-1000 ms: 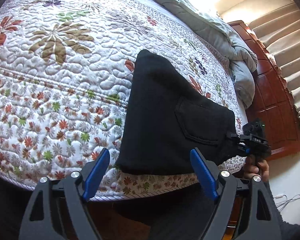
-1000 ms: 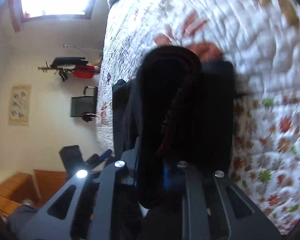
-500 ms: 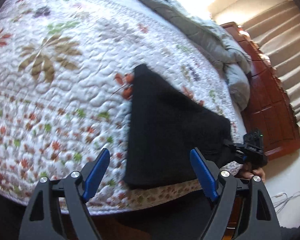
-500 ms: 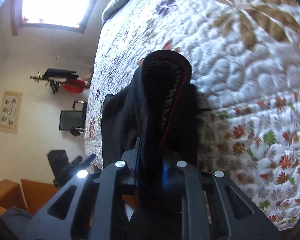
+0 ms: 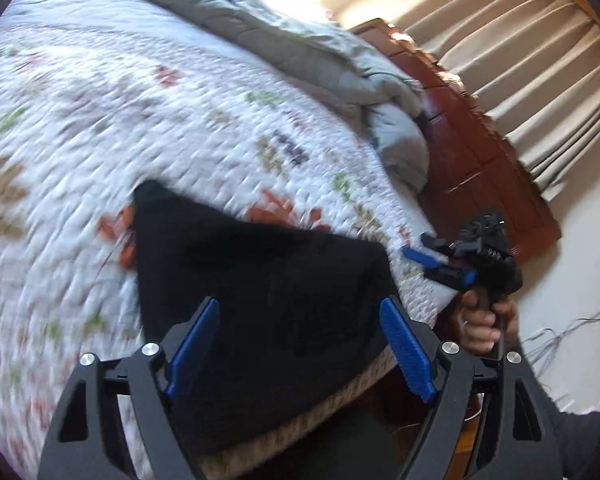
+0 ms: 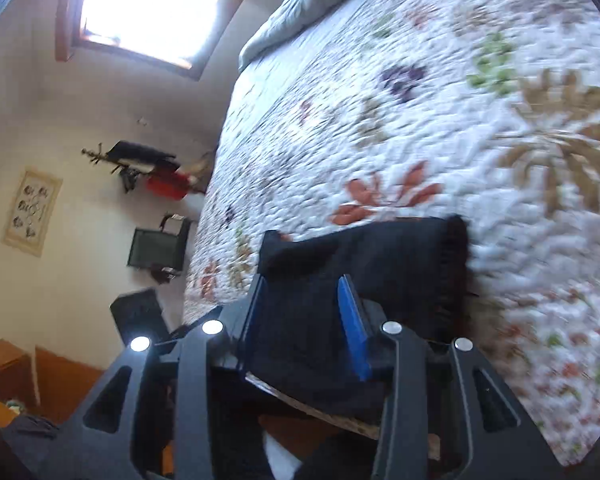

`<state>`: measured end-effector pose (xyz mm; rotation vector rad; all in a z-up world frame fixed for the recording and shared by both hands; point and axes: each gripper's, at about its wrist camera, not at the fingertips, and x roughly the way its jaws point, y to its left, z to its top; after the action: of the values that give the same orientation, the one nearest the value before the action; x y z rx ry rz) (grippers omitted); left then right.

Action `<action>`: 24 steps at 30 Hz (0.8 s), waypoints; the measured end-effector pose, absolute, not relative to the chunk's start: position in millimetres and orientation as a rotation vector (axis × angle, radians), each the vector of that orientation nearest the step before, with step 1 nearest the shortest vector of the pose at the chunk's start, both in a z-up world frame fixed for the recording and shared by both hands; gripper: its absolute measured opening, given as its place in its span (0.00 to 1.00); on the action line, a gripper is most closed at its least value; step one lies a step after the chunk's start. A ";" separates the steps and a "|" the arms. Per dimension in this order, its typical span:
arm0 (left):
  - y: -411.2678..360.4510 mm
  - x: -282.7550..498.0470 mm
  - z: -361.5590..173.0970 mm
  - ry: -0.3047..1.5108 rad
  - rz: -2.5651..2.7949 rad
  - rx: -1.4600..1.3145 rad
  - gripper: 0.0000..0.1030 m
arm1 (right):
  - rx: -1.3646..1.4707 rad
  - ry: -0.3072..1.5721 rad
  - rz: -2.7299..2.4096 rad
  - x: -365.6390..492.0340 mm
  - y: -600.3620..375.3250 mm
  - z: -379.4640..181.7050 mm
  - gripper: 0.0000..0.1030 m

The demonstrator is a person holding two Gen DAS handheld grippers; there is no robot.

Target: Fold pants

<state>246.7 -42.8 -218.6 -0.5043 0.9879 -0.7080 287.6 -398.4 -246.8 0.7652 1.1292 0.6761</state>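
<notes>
The black pants (image 5: 260, 292) lie folded into a flat bundle on the floral quilt (image 5: 180, 120) at the bed's near edge. My left gripper (image 5: 300, 316) is open and empty, its blue pads on either side of the bundle just above it. My right gripper (image 5: 440, 264) shows in the left wrist view just off the bundle's right corner, open with nothing between its pads. In the right wrist view the pants (image 6: 380, 256) lie just beyond the open right gripper (image 6: 300, 304), whose blue fingers (image 6: 352, 320) are apart.
A grey duvet (image 5: 300, 52) is bunched at the head of the bed by the wooden headboard (image 5: 480, 152). Curtains (image 5: 540, 60) hang behind. A chair (image 6: 156, 248) and a coat rack (image 6: 140, 160) stand by the far wall under a window (image 6: 152, 4).
My right gripper has let go of the pants' corner and opened, drawing back off it. The bundle now lies flat on the quilt. My left gripper has tilted and shifted right.
</notes>
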 end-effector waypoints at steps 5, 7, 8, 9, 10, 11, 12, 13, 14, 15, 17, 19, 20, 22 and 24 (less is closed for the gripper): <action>-45.3 318.8 -243.5 1.058 -0.741 -0.565 0.80 | 0.811 1.203 0.622 320.9 -384.9 -298.3 0.25; -43.1 337.4 -262.0 1.118 -0.714 -0.591 0.80 | 0.836 1.227 0.584 322.6 -399.8 -319.4 0.03; -40.9 344.0 -271.7 1.139 -0.688 -0.585 0.79 | 0.852 1.235 0.568 322.0 -404.9 -326.4 0.00; -39.6 347.7 -277.8 1.147 -0.686 -0.589 0.77 | 0.869 1.234 0.564 320.0 -411.2 -333.9 0.00; -38.0 351.6 -287.1 1.168 -0.684 -0.604 0.73 | 0.891 1.228 0.564 317.4 -416.5 -340.4 0.00; -35.6 352.8 -292.6 1.179 -0.677 -0.613 0.72 | 0.913 1.224 0.566 315.6 -419.1 -343.1 0.00; -34.3 352.1 -296.5 1.179 -0.674 -0.622 0.72 | 0.920 1.217 0.570 313.0 -421.2 -344.9 0.00; -34.1 351.1 -296.1 1.171 -0.674 -0.622 0.72 | 0.907 1.213 0.565 310.7 -422.4 -342.9 0.00; -33.2 350.1 -294.8 1.166 -0.673 -0.624 0.72 | 0.900 1.210 0.557 308.9 -424.1 -340.1 0.00; -30.9 347.9 -290.8 1.157 -0.673 -0.636 0.72 | 0.899 1.196 0.549 304.9 -427.9 -333.9 0.00; -22.8 339.6 -279.9 1.137 -0.671 -0.659 0.73 | 0.908 1.164 0.566 293.7 -431.4 -317.2 0.13; -13.8 321.6 -263.3 1.092 -0.682 -0.676 0.77 | 0.872 1.147 0.621 272.5 -425.2 -295.7 0.20; -9.8 307.8 -255.4 1.071 -0.699 -0.683 0.77 | 0.856 1.148 0.639 264.6 -422.0 -289.8 0.22; -7.4 286.0 -248.7 1.053 -0.721 -0.687 0.78 | 0.839 1.167 0.666 246.7 -412.6 -285.9 0.23; -6.6 263.4 -250.1 1.055 -0.739 -0.702 0.78 | 0.822 1.214 0.671 227.0 -406.7 -296.5 0.23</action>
<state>263.4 -6.6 -250.1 -0.7023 1.0551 -0.7386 227.0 -406.7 -296.5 0.8223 1.2139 0.6705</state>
